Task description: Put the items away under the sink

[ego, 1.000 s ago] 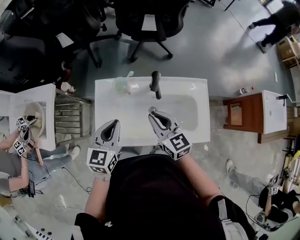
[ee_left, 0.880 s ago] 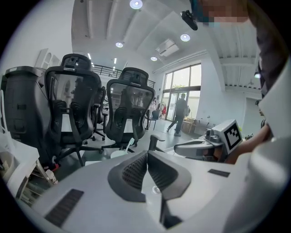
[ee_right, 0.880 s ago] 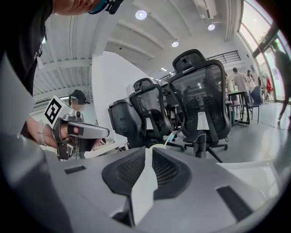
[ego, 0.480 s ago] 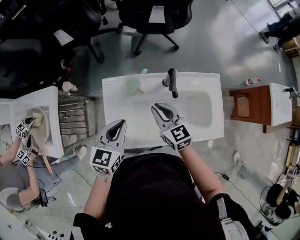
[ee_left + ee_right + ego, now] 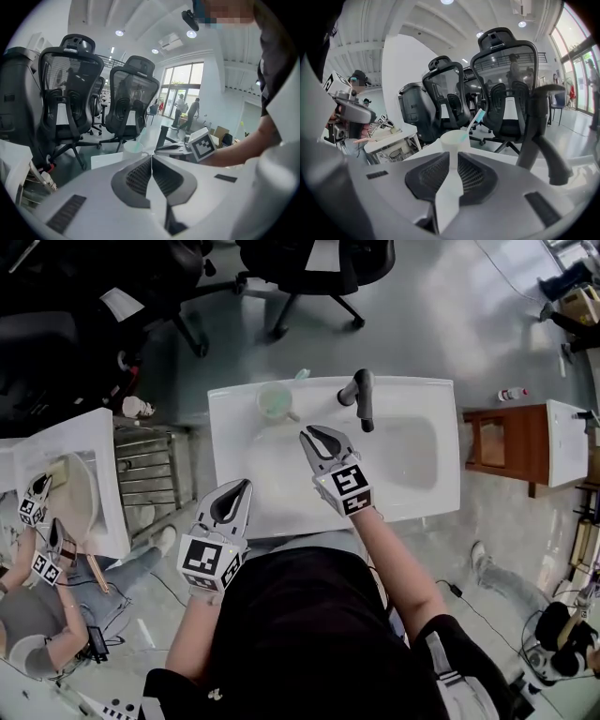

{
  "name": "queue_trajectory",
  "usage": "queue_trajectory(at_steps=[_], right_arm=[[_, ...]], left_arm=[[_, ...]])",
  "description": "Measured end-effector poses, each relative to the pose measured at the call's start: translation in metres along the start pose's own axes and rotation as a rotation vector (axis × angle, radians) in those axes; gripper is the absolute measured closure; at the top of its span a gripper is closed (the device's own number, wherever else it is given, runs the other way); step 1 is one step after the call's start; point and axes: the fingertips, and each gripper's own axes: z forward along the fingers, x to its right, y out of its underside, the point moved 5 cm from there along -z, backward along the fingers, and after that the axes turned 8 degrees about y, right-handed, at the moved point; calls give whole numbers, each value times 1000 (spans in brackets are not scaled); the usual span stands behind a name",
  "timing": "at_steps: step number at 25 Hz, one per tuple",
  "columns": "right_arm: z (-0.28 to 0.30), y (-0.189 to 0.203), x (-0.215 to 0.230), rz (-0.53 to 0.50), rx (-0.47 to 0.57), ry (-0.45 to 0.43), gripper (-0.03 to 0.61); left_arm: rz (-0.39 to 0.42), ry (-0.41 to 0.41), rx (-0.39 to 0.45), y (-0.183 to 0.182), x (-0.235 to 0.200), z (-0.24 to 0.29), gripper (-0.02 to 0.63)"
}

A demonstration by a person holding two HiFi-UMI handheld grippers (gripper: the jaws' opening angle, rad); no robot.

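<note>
Our left gripper [image 5: 239, 488] and right gripper [image 5: 309, 437] closed, empty, we reckon the cup [image 5: 274, 401] at the sink's [image 5: 422, 507] back edge is light, best pinched across its rim.

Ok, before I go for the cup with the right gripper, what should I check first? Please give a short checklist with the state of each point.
1. Right gripper open for the cup: not ok. Its jaws are together, with nothing between them.
2. Left gripper free: ok. Its jaws are together and empty, near the front edge of the sink.
3. Cup upright on the sink's back rim: ok. A toothbrush leans inside it.
4. Way from the right gripper to the cup clear: ok. The faucet stands apart, to the right.
5. Space under the sink open: cannot tell, no view shows it.
</note>
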Motion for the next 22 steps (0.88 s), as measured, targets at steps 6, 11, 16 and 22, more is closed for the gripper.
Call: queue_trajectory(at_steps=[6, 11, 16, 22], right_arm=[[25, 10, 6, -15, -38, 1, 460], [44, 15, 8, -33, -61, -12, 460], [55, 18, 4, -72, -77, -46, 460], [53, 20, -5, -78, -80, -68, 461]], left_arm=[[-14, -10, -19, 9, -1, -6, 591], [-33, -18, -33, 16, -1, -10, 591], [-39, -36, -24, 17, -2, -14, 591], [-50, -48, -18, 19, 2, -16, 591]])
